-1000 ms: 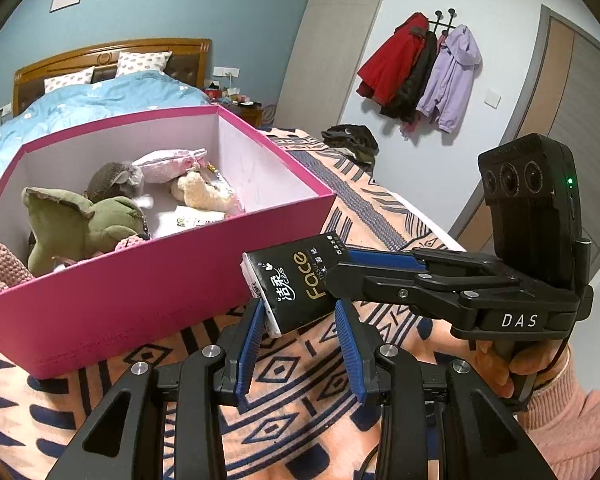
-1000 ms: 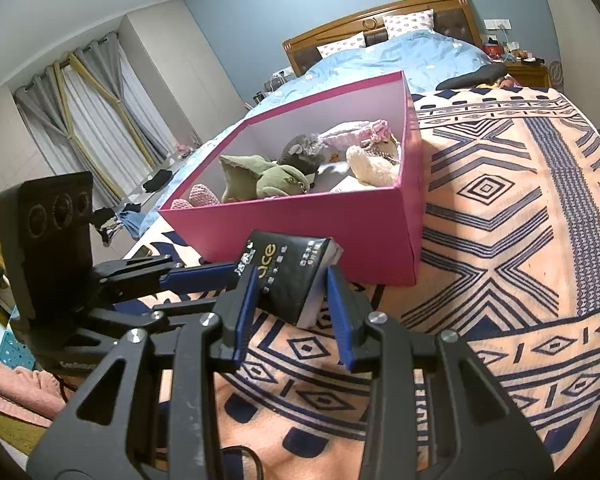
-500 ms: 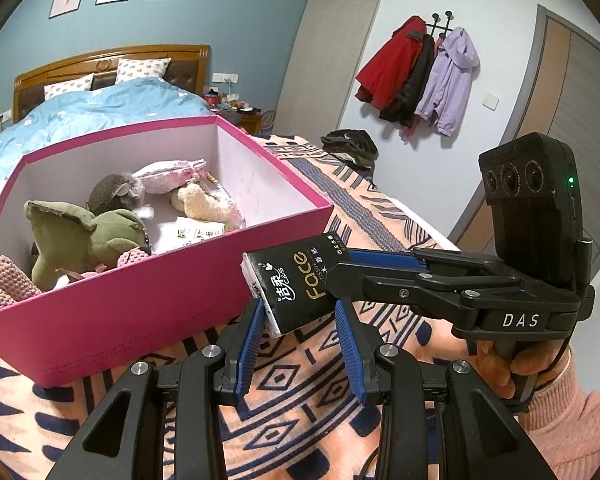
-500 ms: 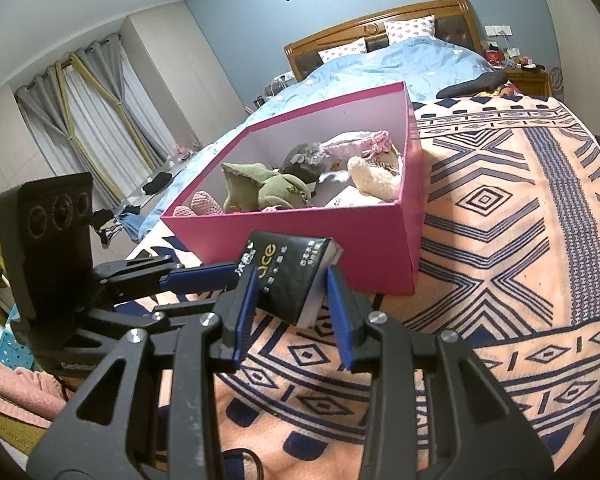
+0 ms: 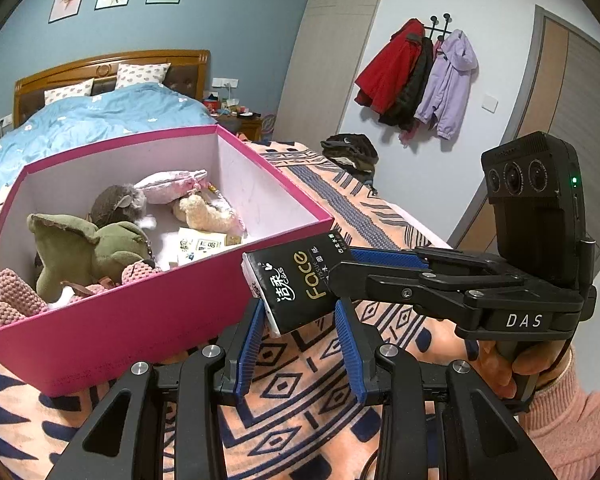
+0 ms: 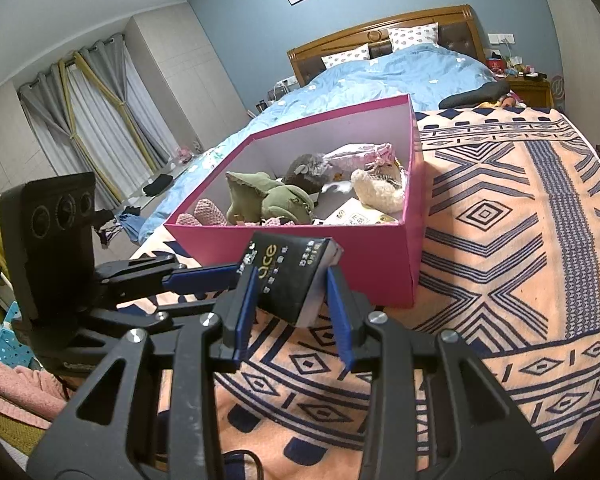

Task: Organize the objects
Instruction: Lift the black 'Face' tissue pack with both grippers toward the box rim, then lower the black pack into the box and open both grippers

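Bedroom, blue walls. Patterned blanket bears pink box of plush toys. Tissue pack held above blanket before the box, pinched by both left gripper and right gripper.

The left gripper points forward and downward, its blue pads closed on the ends of a black tissue pack; the right gripper reaches in from the other side, level with it, its pads clamped across the same pack; a hand in a pink sleeve wraps the right gripper's handle
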The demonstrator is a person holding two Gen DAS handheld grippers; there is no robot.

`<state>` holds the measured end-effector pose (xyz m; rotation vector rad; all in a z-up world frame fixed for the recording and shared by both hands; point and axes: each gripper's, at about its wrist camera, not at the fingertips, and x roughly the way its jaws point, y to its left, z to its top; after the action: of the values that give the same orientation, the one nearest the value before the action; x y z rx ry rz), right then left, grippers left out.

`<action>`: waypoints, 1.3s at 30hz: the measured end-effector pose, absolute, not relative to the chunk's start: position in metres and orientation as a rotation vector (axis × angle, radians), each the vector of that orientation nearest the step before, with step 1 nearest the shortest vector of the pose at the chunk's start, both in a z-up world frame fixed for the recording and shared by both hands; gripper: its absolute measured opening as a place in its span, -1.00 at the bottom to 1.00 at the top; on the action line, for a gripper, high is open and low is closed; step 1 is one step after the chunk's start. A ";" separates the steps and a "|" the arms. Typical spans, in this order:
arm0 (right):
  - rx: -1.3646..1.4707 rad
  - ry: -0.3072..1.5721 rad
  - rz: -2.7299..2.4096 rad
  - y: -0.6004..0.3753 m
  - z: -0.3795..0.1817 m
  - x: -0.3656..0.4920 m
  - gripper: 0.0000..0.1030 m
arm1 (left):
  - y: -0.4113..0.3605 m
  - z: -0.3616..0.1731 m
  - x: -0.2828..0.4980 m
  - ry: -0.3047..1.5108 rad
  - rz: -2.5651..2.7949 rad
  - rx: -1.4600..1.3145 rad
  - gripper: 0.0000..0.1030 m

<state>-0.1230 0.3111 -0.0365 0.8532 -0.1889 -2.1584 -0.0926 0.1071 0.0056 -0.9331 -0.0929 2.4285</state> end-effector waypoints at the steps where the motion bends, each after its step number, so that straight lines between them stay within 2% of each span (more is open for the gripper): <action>1: 0.851 -0.189 -2.159 0.311 -0.036 -0.123 -0.26 | 0.107 0.006 -0.093 -0.094 2.429 -0.932 -0.29; 39: 0.791 -0.167 -2.174 0.305 -0.019 -0.135 -0.26 | 0.102 0.023 -0.107 -0.073 2.467 -0.883 -0.30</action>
<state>-0.1352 0.3054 -0.0194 0.7909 -0.1670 -2.1741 -0.1066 0.1025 0.0230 -0.8831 -0.0732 2.4667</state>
